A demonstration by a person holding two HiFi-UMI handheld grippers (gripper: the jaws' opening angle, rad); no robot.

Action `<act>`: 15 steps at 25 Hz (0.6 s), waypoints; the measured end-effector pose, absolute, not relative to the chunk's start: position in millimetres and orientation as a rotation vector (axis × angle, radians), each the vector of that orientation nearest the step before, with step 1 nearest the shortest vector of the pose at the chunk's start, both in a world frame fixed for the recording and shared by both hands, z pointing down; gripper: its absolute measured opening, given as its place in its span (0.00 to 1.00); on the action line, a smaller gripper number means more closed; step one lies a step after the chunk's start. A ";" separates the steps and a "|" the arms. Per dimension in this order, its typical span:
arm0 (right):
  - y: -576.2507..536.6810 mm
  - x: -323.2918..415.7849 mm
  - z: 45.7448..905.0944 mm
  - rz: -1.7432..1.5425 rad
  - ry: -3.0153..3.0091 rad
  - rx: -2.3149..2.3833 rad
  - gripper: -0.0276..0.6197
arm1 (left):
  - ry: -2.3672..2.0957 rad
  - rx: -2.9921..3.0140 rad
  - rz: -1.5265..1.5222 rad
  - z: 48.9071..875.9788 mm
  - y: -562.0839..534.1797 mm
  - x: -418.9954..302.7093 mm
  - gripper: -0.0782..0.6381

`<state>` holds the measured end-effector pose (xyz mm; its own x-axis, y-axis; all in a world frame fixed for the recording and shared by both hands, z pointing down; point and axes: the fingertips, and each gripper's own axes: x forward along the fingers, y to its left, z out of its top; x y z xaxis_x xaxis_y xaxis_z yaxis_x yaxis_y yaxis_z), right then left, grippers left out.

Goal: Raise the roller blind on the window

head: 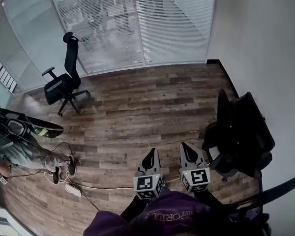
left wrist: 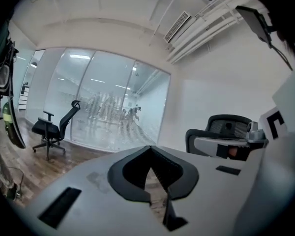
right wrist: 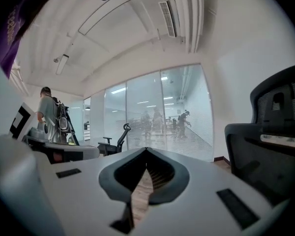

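Note:
The blind [head: 174, 23] hangs as a striped sheet over the glass wall at the far end of the room; it also shows far ahead as the blind [left wrist: 113, 127] and the blind [right wrist: 187, 132] in the two gripper views. My left gripper [head: 150, 153] and right gripper [head: 187, 147] are held side by side low in the head view, several steps back from the glass. Both point toward the wall. The left gripper [left wrist: 148, 148] has its tips together with nothing between them. The right gripper [right wrist: 146, 150] is likewise shut and holds nothing.
A black office chair [head: 64, 80] stands near the glass at the left. A second black chair [head: 243, 132] is close on my right. A person [head: 19, 149] with gear stands at the left, with a cable and power strip [head: 73, 190] on the wood floor.

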<state>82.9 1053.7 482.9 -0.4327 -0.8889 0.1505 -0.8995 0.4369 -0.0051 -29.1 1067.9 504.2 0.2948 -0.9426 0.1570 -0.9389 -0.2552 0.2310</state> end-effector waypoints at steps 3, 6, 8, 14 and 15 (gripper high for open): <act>1012.7 76.8 487.1 0.149 -2.517 1.638 0.04 | -1.685 2.289 -0.016 506.2 1019.9 -39.7 0.11; 983.2 79.6 497.2 0.182 -2.476 1.666 0.04 | -1.642 2.275 -0.009 517.9 990.2 -34.5 0.11; 959.8 81.6 501.6 0.192 -2.461 1.669 0.04 | -1.613 2.243 -0.011 527.1 969.1 -29.9 0.11; 855.8 78.4 506.1 0.193 -2.451 1.637 0.04 | -1.618 2.183 -0.087 524.5 870.7 -34.5 0.11; 834.7 76.1 506.2 0.191 -2.456 1.629 0.04 | -1.626 2.178 -0.084 525.0 850.0 -36.7 0.11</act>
<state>76.1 834.7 506.2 -0.3794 -0.8971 0.2263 -0.9213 0.3888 -0.0035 -36.7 850.0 525.0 0.3143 -0.9285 0.1977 -0.9030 -0.2282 0.3640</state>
